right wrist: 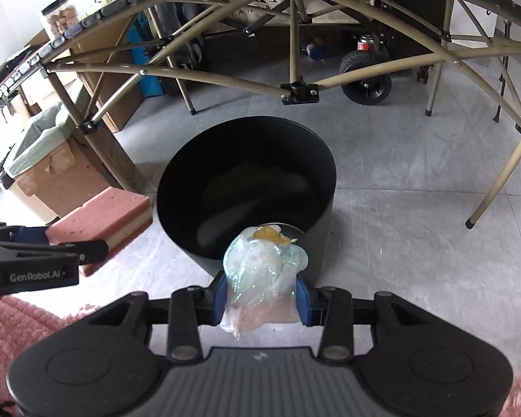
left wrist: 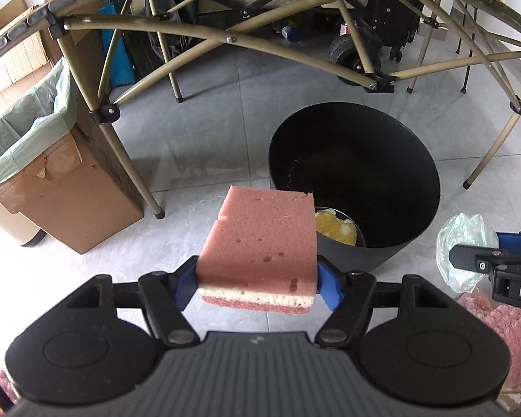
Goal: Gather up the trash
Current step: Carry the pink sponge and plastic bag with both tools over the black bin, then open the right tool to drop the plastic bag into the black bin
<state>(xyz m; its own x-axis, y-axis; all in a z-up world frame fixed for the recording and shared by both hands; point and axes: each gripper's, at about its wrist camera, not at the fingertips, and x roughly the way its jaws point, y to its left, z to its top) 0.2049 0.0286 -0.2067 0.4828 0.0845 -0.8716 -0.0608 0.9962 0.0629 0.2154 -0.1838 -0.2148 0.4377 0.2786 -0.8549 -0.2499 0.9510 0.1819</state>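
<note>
Both loads hang near bin [right wrist: 316, 173] rim; grey floor [right wrist: 416, 191] open around.

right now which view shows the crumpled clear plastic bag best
The right wrist view: the crumpled clear plastic bag sits centre frame, pinched in the right gripper. The left wrist view catches it only at the right edge, partly hidden by that gripper.

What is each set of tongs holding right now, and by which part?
Left tongs: pink sponge, pinched across its two side edges at the near end. Right tongs: crumpled clear plastic bag, gripped around its lower bunched part.
</note>
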